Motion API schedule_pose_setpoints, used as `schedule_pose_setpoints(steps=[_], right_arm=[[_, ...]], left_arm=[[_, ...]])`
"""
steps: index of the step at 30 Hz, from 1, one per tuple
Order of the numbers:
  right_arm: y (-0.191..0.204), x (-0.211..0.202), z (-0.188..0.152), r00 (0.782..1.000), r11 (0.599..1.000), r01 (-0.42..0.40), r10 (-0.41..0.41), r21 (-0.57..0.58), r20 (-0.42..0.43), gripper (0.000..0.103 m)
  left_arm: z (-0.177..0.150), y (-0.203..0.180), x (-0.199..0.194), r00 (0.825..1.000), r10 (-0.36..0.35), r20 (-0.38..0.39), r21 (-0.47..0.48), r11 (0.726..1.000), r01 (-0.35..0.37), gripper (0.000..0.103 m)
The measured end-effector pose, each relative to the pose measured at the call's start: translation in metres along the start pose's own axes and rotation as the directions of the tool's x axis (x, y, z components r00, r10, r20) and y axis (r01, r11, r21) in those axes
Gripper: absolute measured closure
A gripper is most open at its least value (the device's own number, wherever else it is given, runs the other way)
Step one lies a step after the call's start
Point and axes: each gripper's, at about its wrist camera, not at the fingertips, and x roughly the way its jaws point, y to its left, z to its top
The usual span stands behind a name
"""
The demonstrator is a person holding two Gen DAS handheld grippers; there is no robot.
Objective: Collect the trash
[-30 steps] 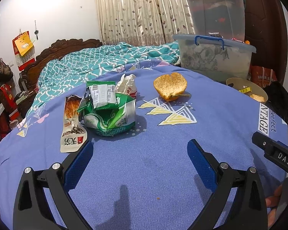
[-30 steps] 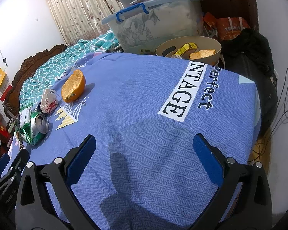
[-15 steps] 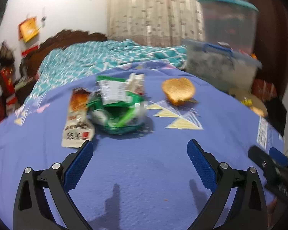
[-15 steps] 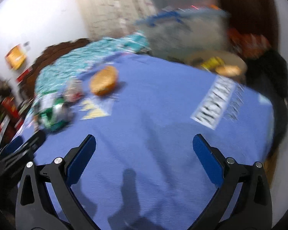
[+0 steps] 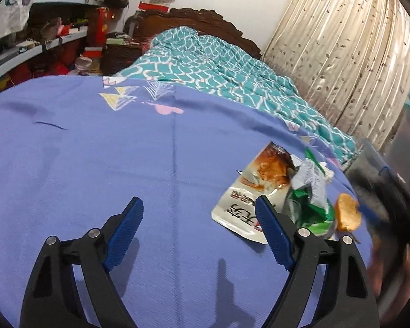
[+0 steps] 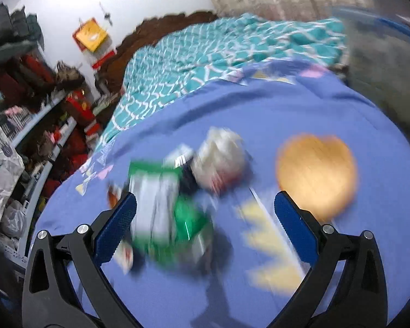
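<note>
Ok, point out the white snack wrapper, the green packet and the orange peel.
white snack wrapper [image 5: 242, 207]: left wrist view, its printed lower half.
green packet [image 6: 190, 222]: right wrist view, blurred green body.
orange peel [image 6: 317, 173]: right wrist view, centre of its pale inside.

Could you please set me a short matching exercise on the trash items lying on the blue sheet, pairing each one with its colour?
Things:
1. peel
2. can
3. pouch
4. wad

Colours:
A. green
B. white, with a picture of browned food
C. orange
D. whitish, with some red

Pairs: 1-C, 2-A, 3-B, 4-D
</note>
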Motion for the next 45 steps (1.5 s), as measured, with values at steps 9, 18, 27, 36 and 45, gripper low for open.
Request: schedule_pose_setpoints(steps=[9,18,27,36,45], right_arm=[[0.048,0.1,0.04,0.954,0.961,0.105,-0.17,-0.258,-0.247,0.008],[0.042,0.021,-0.041,0.926,0.931,-0.134,-0.004,-0.339,-0.379,0.021],[-0.009,-0.081,-0.09,0.966,0.95,-0.179,0.121,-0.255,-0.227,0.023],[-0.102,-0.059,-0.002,0.981,0.979,0.195,-0.194,-0.059,0.025,0.009],[-0.163,0.0,-0.013,0.988,0.968,0.027,0.012,0.25,-0.153,0.076]], left_arm=[[0.005,0.011,0.006,0.999,0.044,0.011,-0.04,0.998,-0.044,0.024],[0.005,0.009,0.001,1.0,-0.01,0.004,-0.049,0.999,0.01,0.022],[0.005,0.005,-0.002,0.999,-0.051,-0.008,-0.058,0.997,0.051,0.021],[0.001,-0.009,0.002,1.0,-0.022,-0.011,0.007,1.0,0.022,0.021],[0.001,-0.009,0.012,1.0,0.001,-0.027,0.025,1.0,-0.001,0.021]])
